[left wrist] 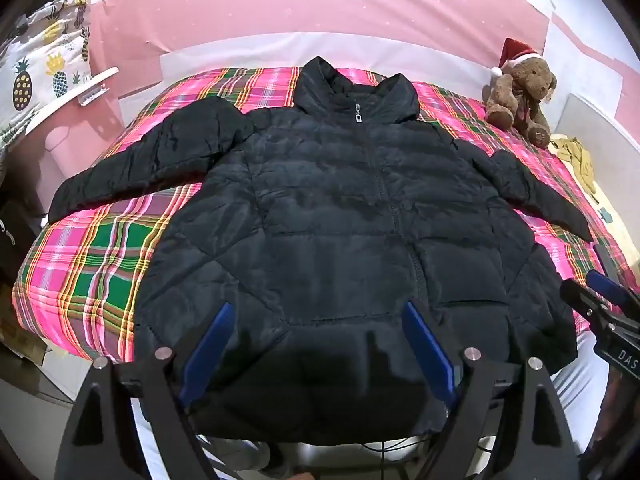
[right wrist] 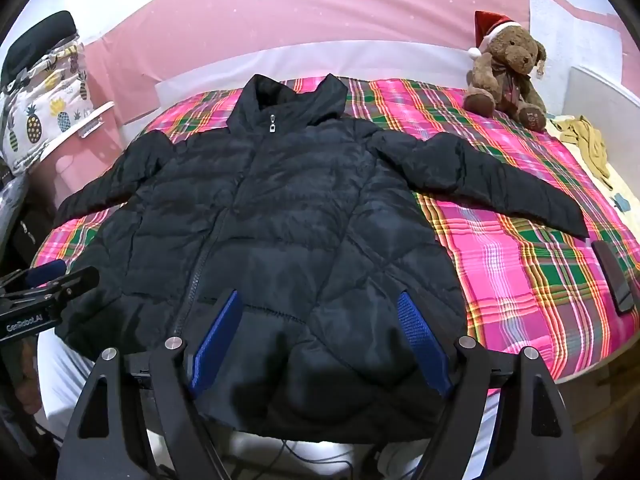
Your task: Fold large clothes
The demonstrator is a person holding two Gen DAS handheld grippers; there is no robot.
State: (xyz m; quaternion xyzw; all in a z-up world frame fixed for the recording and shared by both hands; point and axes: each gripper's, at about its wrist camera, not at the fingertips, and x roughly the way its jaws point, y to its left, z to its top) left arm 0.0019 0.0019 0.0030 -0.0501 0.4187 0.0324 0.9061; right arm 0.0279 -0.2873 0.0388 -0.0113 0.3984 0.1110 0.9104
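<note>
Black jacket (left wrist: 340, 208) flat on plaid blanket (left wrist: 88, 264), sleeves spread; both tongs open

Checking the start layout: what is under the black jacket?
The black jacket lies spread flat, zipped, on a pink-and-green plaid blanket that shows all around it. Whatever the body and sleeves cover cannot be seen. Its hem hangs past the near edge.

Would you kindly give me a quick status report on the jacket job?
Both tongs, left and right, open, empty. Black jacket flat on plaid bed, zipped, sleeves out. Teddy bear and phone clear of it.
</note>
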